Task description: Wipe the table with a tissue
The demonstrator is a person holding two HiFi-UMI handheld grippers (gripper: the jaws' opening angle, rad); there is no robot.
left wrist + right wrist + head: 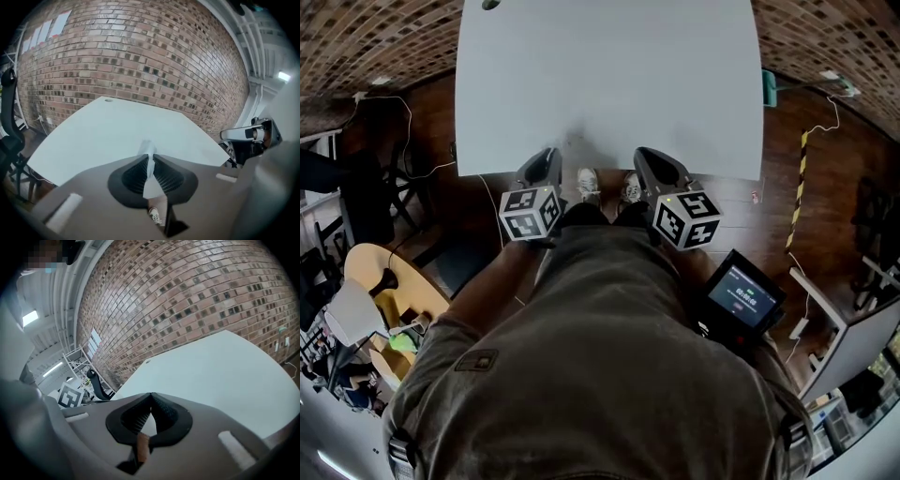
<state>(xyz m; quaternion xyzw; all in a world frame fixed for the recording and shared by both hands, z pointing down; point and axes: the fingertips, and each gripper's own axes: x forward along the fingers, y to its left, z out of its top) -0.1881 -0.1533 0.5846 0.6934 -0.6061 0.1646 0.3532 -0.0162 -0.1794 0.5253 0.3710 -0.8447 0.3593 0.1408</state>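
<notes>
Closest to the lens is your olive fabric shirt (pixel 600 356), filling the near half of the head view. Just past it, both tools sit at the near edge of the broad white rectangular table (pixel 609 84). Your left gripper (pixel 150 158) is clamped narrow on the thin white paper tissue (pixel 148 146). A crumpled tuft pokes out beyond the tips and a flat tail hangs back between the ribbed pads. Your right gripper (pixel 151 395) has its tips pressed together with nothing between them.

By my read, you're at the start of the wipe. The tissue is gripped and held over the near edge, but I can't tell whether it touches the top. The table looks bare, with no stain I can pick out. Next, you'd want to tip the left tool down until that tuft presses flat, then sweep away from you in overlapping passes. Keep the right one clear.

On writing, the 2 marker cubes carry only black-and-white square patterns. The black handheld device (pixel 745 298) at your right hip shows a lit screen, its text too small to read. Your 2 pale shoes (pixel 588 183) peek out under the table edge. A red-brown brick wall (pixel 140 56) stands beyond the far side.
</notes>
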